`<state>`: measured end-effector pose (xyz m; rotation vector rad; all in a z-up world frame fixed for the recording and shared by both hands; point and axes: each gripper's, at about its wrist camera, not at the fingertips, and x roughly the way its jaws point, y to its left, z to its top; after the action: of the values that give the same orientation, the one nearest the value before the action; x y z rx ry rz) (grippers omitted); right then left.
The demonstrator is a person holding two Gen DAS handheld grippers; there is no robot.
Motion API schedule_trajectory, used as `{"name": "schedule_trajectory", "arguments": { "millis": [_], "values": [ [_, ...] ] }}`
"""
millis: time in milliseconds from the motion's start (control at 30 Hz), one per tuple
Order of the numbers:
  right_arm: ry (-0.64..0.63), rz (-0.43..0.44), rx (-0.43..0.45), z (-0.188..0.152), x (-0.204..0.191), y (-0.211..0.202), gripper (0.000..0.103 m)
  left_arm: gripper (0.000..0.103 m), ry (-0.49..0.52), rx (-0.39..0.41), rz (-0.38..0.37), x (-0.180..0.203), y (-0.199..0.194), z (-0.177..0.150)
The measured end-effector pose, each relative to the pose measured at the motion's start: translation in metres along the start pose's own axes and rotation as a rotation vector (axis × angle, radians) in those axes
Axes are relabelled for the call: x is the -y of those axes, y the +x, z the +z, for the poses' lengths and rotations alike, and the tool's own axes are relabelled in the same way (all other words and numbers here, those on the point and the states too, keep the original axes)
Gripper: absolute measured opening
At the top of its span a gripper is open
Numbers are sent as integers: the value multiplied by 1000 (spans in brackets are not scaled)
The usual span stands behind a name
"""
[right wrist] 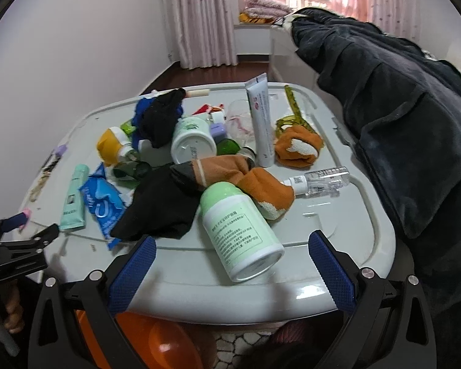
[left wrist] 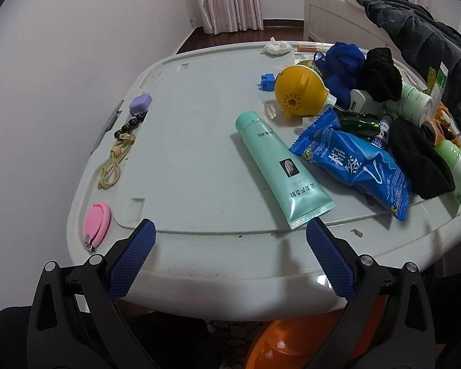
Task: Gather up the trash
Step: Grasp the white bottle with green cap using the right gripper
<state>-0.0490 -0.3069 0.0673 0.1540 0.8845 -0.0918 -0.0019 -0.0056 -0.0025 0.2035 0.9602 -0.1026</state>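
A grey-white lid-like table holds clutter. A crumpled white tissue lies at its far edge. A blue wrapper bag, also in the right wrist view, lies beside a teal tube. An orange bin sits below the table's near edge, also in the right wrist view. My left gripper is open and empty over the near edge. My right gripper is open and empty, with a green-white bottle lying between its fingers.
Black socks, orange socks, a yellow round toy, a white tube, a clear spray bottle and jars crowd the table. A pink nail clipper, cord and purple eraser lie left. Dark clothing hangs at right.
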Motion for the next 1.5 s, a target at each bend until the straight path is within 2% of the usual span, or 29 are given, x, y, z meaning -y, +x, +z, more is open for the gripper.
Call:
{"name": "schedule_trajectory", "arguments": {
  "millis": [133,300,400,467,500,533,567,600,633,667,700,867,967,1067,1200,1300,1367,1400,1433,1500],
  "values": [
    [-49,83,-80,11,6,9,98,96,14,-1,16,2,-1,0],
    [-160,83,-210,17,-5,41,98,96,33,-4,7,7,-3,-1],
    [-205,63,-225,14,-17,47,90,96,37,-4,6,7,-4,-2],
    [-229,84,-238,13,-24,52,84,96,30,-9,2,6,-4,-3],
    [-234,80,-258,13,-25,58,76,96,27,-12,-3,5,-3,-3],
    [-234,70,-301,12,-26,70,73,96,23,-15,-5,4,-3,-3],
    [-252,51,-293,13,-28,75,81,96,19,-15,-3,3,-2,-2],
    [-245,76,-300,17,-28,80,83,96,15,-16,1,3,-2,-2],
    [-230,95,-299,20,-28,81,75,96,11,-17,2,2,-1,-2],
    [-224,88,-291,23,-27,83,58,96,8,-18,1,1,-1,-2],
    [-216,94,-289,26,-25,83,49,96,6,-19,1,1,-1,-2],
    [-198,81,-275,24,-23,74,49,96,11,-27,14,0,1,-3],
    [-167,134,-221,23,-20,46,49,96,-6,-54,-35,-5,-2,-1],
    [-139,177,-126,25,-14,9,49,96,-16,-65,-93,-8,-10,2],
    [-93,212,-51,21,-3,-11,49,96,-48,-66,-103,1,-9,15],
    [-78,221,-45,27,-1,-7,49,96,-81,-83,-88,9,8,27],
    [-65,226,-53,28,2,-1,49,96,-70,-135,-54,14,31,30],
    [-55,229,-57,26,4,-2,50,98,-63,-148,-56,15,39,30],
    [-39,235,-60,26,6,-2,50,98,-72,-140,-90,14,42,30],
    [-15,249,-65,28,11,-1,50,97,-84,-156,-95,13,52,35]
  ]
}}
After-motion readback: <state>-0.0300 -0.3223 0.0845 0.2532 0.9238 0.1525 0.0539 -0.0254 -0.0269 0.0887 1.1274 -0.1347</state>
